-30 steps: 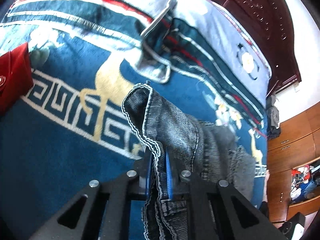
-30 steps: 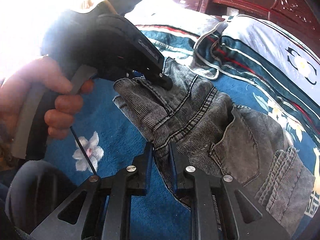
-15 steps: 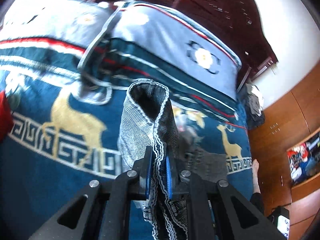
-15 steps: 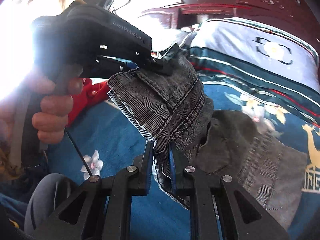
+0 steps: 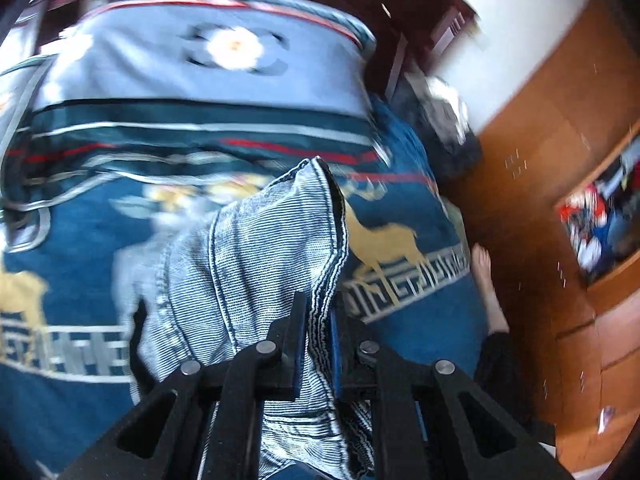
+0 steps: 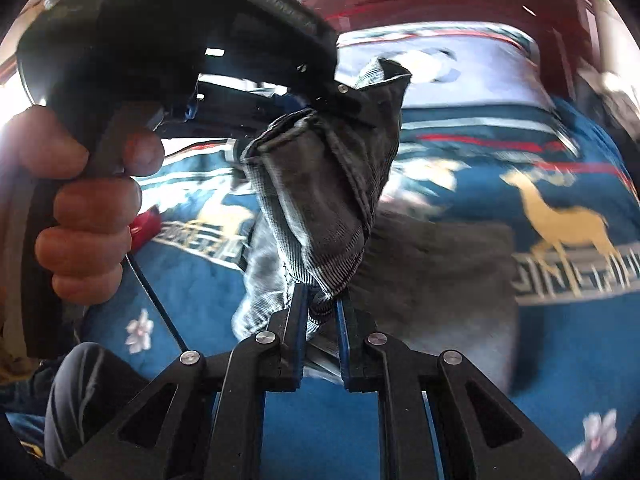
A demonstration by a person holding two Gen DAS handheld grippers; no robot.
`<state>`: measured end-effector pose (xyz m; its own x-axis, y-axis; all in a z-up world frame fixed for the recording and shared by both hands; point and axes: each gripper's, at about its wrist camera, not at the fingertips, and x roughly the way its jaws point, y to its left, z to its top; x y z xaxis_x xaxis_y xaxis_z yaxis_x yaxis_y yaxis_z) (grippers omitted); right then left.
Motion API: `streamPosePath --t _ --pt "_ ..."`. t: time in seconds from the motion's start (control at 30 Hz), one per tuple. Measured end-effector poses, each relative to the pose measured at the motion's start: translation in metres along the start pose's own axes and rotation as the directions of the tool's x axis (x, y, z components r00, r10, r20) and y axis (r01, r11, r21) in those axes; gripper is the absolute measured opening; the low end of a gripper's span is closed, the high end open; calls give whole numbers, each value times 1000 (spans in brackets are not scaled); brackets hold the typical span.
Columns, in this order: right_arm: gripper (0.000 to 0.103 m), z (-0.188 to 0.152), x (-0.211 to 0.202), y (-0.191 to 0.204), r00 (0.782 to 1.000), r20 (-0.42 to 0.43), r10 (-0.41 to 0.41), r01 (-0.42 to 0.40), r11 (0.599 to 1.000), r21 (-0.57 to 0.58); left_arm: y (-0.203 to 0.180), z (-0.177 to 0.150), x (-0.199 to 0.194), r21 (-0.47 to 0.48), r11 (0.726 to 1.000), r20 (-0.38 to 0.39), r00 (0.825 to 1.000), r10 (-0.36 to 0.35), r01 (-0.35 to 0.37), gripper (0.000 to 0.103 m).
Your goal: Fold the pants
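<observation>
Grey denim pants (image 6: 320,200) hang bunched, pinched by left tool (image 5: 319,312) and right tool (image 6: 322,312).

We've got two wrist fisheyes, each looking steeply down along its tool, right up close to the pants (image 5: 256,264). Both catch the same blue bed (image 6: 560,344); the right one also sees the left tool (image 6: 344,96).

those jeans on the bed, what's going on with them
A person is folding the grey jeans on a bed with a blue deer-patterned blanket. Each hand holds a claw: the left claw and the right claw are both clamped on the denim's edge, lifting that end above the blanket while the rest trails below.
</observation>
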<state>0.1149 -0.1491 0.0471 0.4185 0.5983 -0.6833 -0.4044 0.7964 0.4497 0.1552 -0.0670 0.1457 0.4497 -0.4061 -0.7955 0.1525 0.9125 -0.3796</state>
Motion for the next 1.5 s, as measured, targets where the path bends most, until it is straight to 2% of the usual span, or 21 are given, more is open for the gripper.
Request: streamPosePath --t 0.1,0.2,0.3,0.4,0.5,0.57,0.6,0.63,0.67,0.7,0.87,0.97,1.07,1.1,1.13,1.17,1.23,1.33,1.4,1.47,1.5 --pt "12 -19 5 -42 999 -48 -1 7 991 131 -24 -11 55 21 1000 -108 994 1 1 12" --pt "14 -45 26 -93 988 -134 81 -27 930 368 -36 -28 99 36 999 -190 981 34 -28 13" --pt "16 -60 39 -111 978 -173 116 -24 887 461 -42 -41 119 38 999 -207 978 34 -27 16" --pt "16 -60 39 -111 979 -168 118 -25 882 470 -44 -37 112 29 999 -195 981 -7 13 21" --pt "23 -58 36 -110 979 -167 114 -22 880 475 -41 -30 93 5 998 -164 984 -65 67 23" --pt "30 -58 31 -109 979 -173 109 -11 874 486 -37 -26 69 5 996 -115 989 -92 93 38" --pt "32 -56 29 -111 978 -181 101 0 873 487 -34 -26 55 9 995 -90 991 -100 101 52" --pt "39 -56 25 -112 978 -187 95 8 874 487 -29 -27 43 14 995 -67 993 -101 103 62" --pt "54 -56 17 -112 977 -196 81 25 876 482 -23 -30 28 21 995 -40 994 -98 99 63" --pt "60 -56 11 -113 977 -201 66 38 879 476 -16 -32 17 25 996 -26 996 -87 87 63" --pt "61 -56 -21 -136 986 -168 0 82 872 483 29 -56 -8 1 1000 -3 1000 22 -22 63" --pt "61 -44 -20 -148 990 -138 9 64 854 517 49 -72 7 -62 997 -45 998 38 -40 61" --pt "60 -31 -5 -151 990 -135 30 39 879 475 52 -83 24 -32 996 -81 994 77 -80 61" --pt "55 -29 5 -151 986 -157 51 28 886 463 51 -86 29 -9 995 -90 991 98 -100 61" --pt "32 -29 13 -150 981 -185 59 32 890 454 49 -87 34 23 991 -102 986 130 -128 60" --pt "18 -27 17 -149 978 -202 57 39 896 442 47 -88 38 51 988 -111 982 153 -149 57" --pt "14 -21 13 -136 982 -182 43 32 920 391 47 -89 40 99 979 -123 974 191 -179 53" --pt "13 -13 -4 -115 987 -139 79 -24 931 365 57 -86 31 80 989 -130 983 133 -123 52" --pt "13 -15 -14 -111 989 -124 75 -23 927 375 64 -85 23 68 995 -134 988 79 -70 52" --pt "13 -23 -13 -120 989 -137 62 1 907 421 65 -88 23 87 995 -143 988 65 -53 49" --pt "13 -29 -7 -126 986 -161 53 24 897 442 66 -89 25 90 995 -152 987 61 -47 43"
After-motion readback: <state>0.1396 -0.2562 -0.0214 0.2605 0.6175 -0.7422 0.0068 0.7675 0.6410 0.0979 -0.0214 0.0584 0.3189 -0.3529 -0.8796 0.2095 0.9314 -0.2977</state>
